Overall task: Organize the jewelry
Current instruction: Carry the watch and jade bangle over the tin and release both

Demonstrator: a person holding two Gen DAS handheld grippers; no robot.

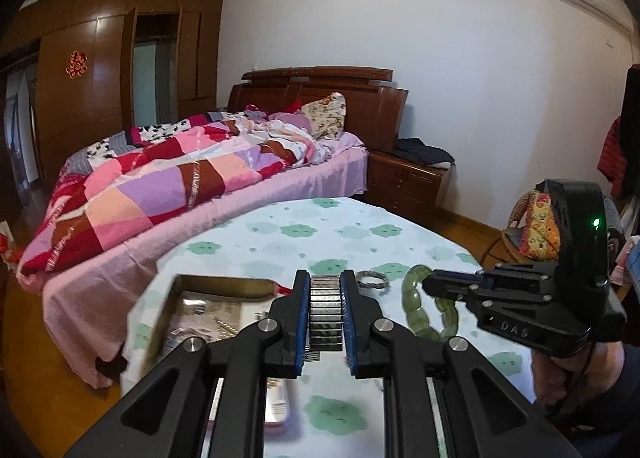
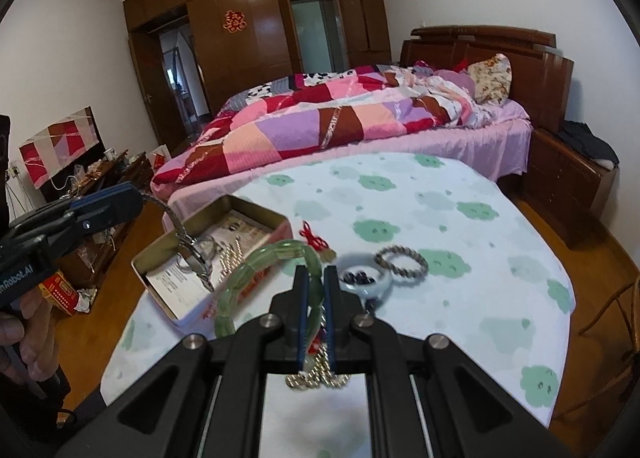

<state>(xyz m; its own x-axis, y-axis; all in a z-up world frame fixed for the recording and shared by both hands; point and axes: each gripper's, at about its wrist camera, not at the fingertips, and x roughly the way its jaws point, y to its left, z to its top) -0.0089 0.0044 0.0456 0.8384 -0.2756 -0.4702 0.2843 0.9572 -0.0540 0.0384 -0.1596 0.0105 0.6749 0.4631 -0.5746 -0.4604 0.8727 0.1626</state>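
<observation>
My left gripper (image 1: 325, 278) is shut on the link band of a silver wristwatch (image 1: 325, 310). In the right wrist view the left gripper (image 2: 138, 196) holds the wristwatch (image 2: 196, 254) so that it dangles above an open gold tin box (image 2: 256, 206). My right gripper (image 2: 316, 272) is shut on a green jade bracelet (image 2: 248, 266), lifted off the cloth. From the left wrist view the right gripper (image 1: 430, 284) carries the bracelet (image 1: 412, 294) to the right of the tin box (image 1: 224, 280).
A twisted silver bracelet (image 2: 401, 260), a small round dish of dark beads (image 2: 362, 278), a red knot charm (image 2: 314, 238) and a gold bead chain (image 2: 316, 376) lie on the flower-print tablecloth (image 2: 440, 218). A bed (image 2: 360, 118) stands behind the table.
</observation>
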